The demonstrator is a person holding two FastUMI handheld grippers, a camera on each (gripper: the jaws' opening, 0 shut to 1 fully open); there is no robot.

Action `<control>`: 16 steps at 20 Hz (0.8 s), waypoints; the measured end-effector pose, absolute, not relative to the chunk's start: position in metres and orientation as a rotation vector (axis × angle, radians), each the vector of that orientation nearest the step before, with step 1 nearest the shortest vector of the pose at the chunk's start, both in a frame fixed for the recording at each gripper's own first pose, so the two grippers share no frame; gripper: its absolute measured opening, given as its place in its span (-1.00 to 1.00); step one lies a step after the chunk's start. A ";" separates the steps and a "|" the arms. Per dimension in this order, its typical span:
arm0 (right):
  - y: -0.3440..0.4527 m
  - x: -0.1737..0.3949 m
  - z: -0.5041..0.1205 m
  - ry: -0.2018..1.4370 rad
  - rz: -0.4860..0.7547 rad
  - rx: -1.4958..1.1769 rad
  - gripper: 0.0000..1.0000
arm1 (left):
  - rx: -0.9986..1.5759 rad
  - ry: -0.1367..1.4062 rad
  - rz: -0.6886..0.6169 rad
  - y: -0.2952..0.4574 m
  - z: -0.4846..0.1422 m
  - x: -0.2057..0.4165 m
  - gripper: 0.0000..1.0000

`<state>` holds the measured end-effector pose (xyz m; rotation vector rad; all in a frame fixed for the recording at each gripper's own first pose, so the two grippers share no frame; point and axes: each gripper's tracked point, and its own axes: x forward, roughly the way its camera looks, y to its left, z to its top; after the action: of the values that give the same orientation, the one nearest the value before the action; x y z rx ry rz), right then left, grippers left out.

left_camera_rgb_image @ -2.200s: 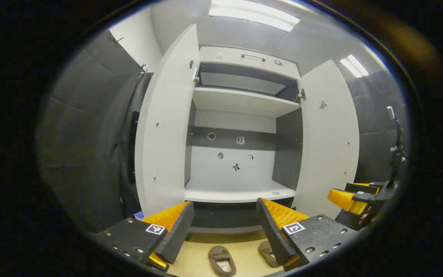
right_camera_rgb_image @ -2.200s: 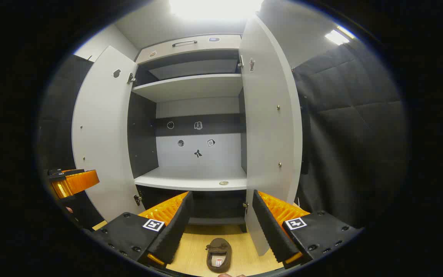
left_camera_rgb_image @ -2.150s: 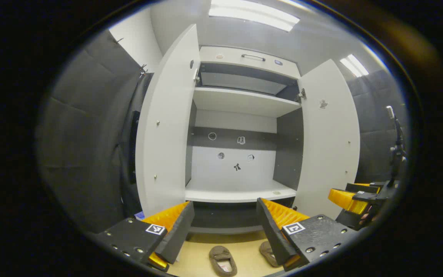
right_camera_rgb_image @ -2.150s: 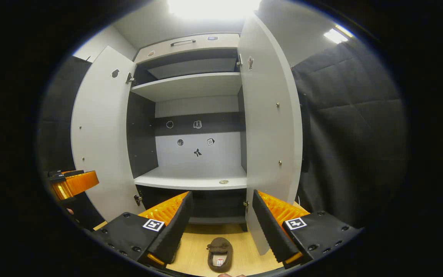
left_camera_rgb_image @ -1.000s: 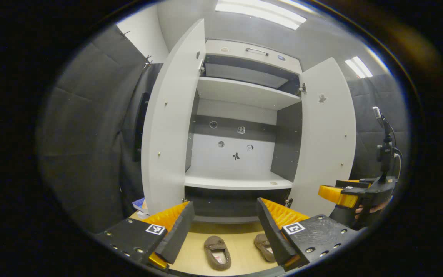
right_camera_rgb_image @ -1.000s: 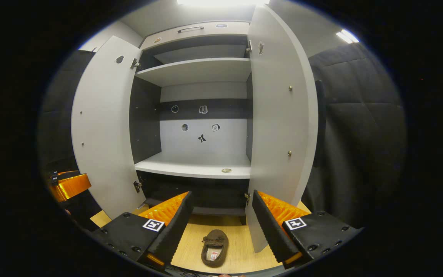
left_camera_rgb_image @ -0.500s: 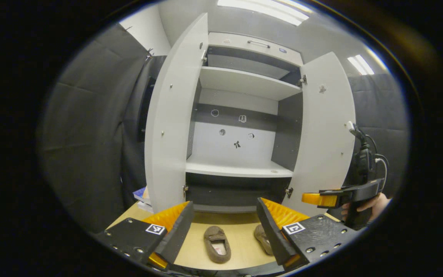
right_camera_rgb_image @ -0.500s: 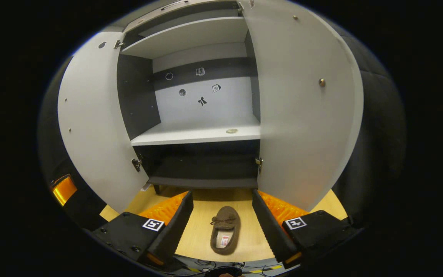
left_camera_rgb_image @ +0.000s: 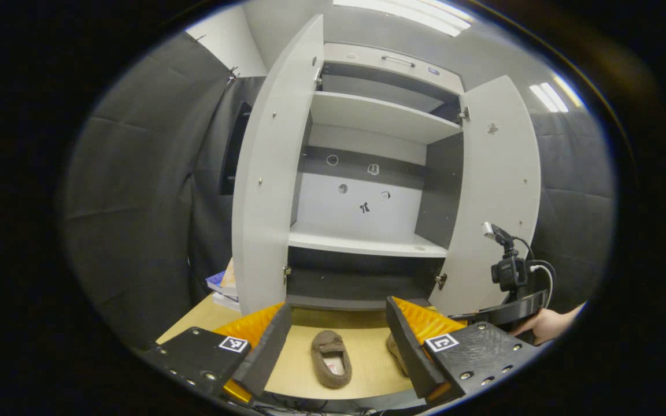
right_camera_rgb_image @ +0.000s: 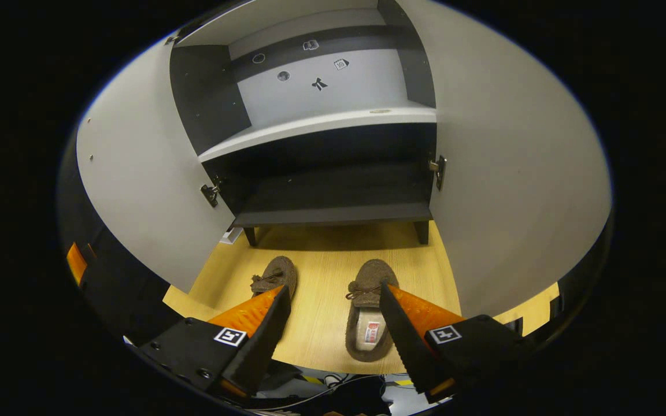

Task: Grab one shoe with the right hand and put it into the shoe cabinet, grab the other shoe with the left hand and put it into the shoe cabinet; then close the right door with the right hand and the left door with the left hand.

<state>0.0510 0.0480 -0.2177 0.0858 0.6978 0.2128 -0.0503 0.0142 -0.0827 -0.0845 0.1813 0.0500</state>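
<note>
Two brown slippers lie on the wooden floor in front of the open shoe cabinet (left_camera_rgb_image: 367, 245). In the right gripper view the right slipper (right_camera_rgb_image: 367, 312) lies between the fingers of my right gripper (right_camera_rgb_image: 334, 292), which is open and above it. Its right finger overlaps the slipper's edge. The left slipper (right_camera_rgb_image: 275, 277) lies just past the left finger. In the left gripper view my left gripper (left_camera_rgb_image: 337, 309) is open and held higher, with one slipper (left_camera_rgb_image: 331, 358) between its fingers and the other slipper (left_camera_rgb_image: 393, 352) partly hidden. A hand (left_camera_rgb_image: 547, 323) holds my right gripper (left_camera_rgb_image: 503, 312) low at the right.
Both cabinet doors stand wide open, the left door (right_camera_rgb_image: 136, 190) and the right door (right_camera_rgb_image: 512, 190) flanking the slippers. The dark bottom shelf (right_camera_rgb_image: 333, 196) sits just above the floor. A stack of books (left_camera_rgb_image: 223, 283) lies left of the cabinet. Cables (right_camera_rgb_image: 333, 381) run along the near floor edge.
My right gripper has tipped down and dropped towards the floor, so both slippers now show between and beside its fingers. The left gripper has tilted down slightly.
</note>
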 end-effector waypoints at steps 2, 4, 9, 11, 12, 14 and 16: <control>0.052 0.054 -0.237 0.745 0.215 0.091 0.96 | -0.103 0.189 0.064 0.018 -0.086 -0.052 0.99; 0.059 0.057 -0.261 0.792 0.230 0.095 0.97 | -0.116 0.203 0.076 0.023 -0.093 -0.052 0.99; 0.063 0.061 -0.331 0.948 0.221 0.035 0.97 | -0.118 0.228 0.111 0.038 -0.099 -0.051 0.99; 0.060 0.064 -0.357 0.992 0.204 0.006 0.98 | -0.115 0.234 0.124 0.043 -0.102 -0.050 0.99; 0.061 0.066 -0.365 1.005 0.205 0.003 0.98 | -0.115 0.238 0.126 0.044 -0.104 -0.049 0.89; 0.058 0.071 -0.377 1.023 0.183 0.011 0.97 | -0.110 0.242 0.133 0.046 -0.106 -0.047 0.88; 0.059 0.085 -0.384 1.001 0.167 0.007 0.98 | -0.102 0.249 0.135 0.046 -0.109 -0.046 0.88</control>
<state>0.0853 0.0591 -0.3842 0.0065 1.0015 0.1675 -0.0456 0.0458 -0.1091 -0.1023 0.2494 0.1347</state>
